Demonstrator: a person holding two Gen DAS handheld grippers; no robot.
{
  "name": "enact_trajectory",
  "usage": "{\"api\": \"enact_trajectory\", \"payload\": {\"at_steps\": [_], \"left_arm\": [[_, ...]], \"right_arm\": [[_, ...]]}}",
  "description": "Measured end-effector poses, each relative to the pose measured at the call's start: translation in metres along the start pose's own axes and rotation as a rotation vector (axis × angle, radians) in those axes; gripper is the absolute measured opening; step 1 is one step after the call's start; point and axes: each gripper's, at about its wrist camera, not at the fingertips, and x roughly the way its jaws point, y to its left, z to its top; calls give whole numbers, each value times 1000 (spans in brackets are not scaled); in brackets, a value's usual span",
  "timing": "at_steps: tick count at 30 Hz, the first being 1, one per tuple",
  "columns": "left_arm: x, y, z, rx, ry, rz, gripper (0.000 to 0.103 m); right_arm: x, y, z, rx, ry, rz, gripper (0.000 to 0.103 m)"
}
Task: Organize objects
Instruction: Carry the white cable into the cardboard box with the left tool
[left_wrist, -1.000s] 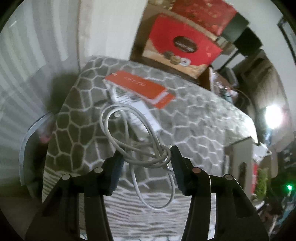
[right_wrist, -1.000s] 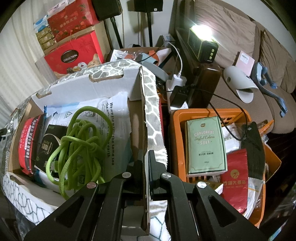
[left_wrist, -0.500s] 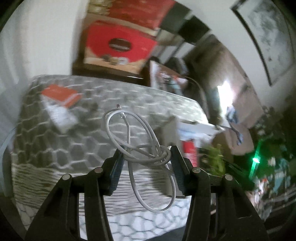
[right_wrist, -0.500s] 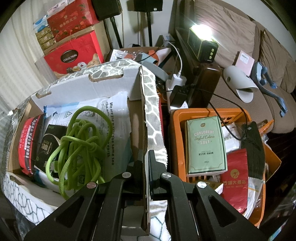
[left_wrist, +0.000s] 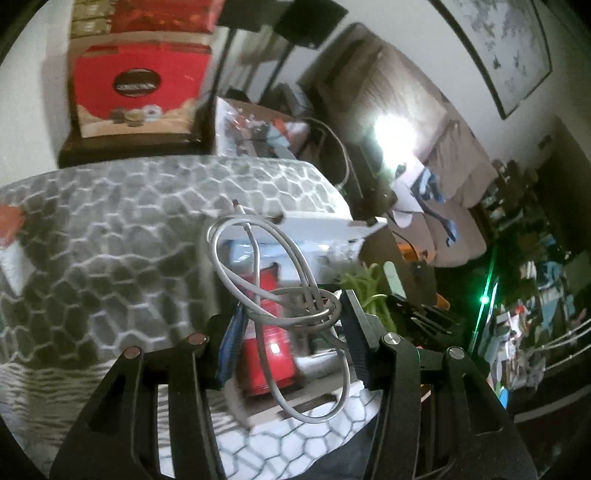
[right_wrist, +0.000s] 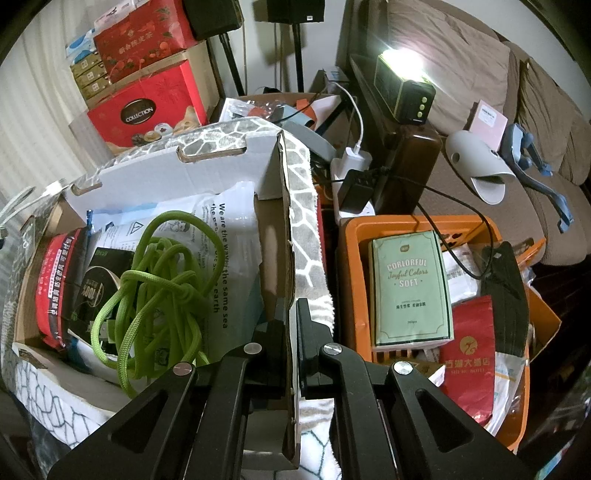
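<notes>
Left gripper (left_wrist: 290, 325): fingers are pinching a knotted white cable (left_wrist: 280, 295) at its tangle, so the loops are hanging free above and below the grip. It is hovering at the left edge of the box (right_wrist: 221, 173), the likely drop point for the cable. A sliver of the cable is also showing at the far left of the right wrist view.

Box, on a grey honeycomb blanket (left_wrist: 110, 240): it is holding a green rope (right_wrist: 155, 288), a red pack (right_wrist: 55, 288) and a printed bag (right_wrist: 221, 236), loose items being gathered in one place.

Right gripper (right_wrist: 291, 314): fingers are pressed together on the box's right cardboard wall (right_wrist: 284, 266), apparently bracing the box and keeping the flap upright so the opening is staying clear for the cable.

Orange crate (right_wrist: 417, 225), just beside the box on the right: it is carrying a green tissue pack (right_wrist: 410, 288) and a red packet (right_wrist: 472, 362), seemingly a second sorting bin.
</notes>
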Motion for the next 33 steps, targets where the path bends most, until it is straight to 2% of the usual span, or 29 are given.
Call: {"api": "enact_trajectory", "payload": {"at_steps": [5,12,24,33], "left_arm": [[30,-25,1,46,33,-11,47],[57,-63,-3,170,55,40,47],[97,-75,-4,161,105,25,47],[103,-73,2,130,124,23,50]], "right_arm": [[0,0,0,0,1,2,3],[0,0,0,1,1,2,3],[1,1,0,2,2,2,3],[1,0,0,1,2,2,2]]}}
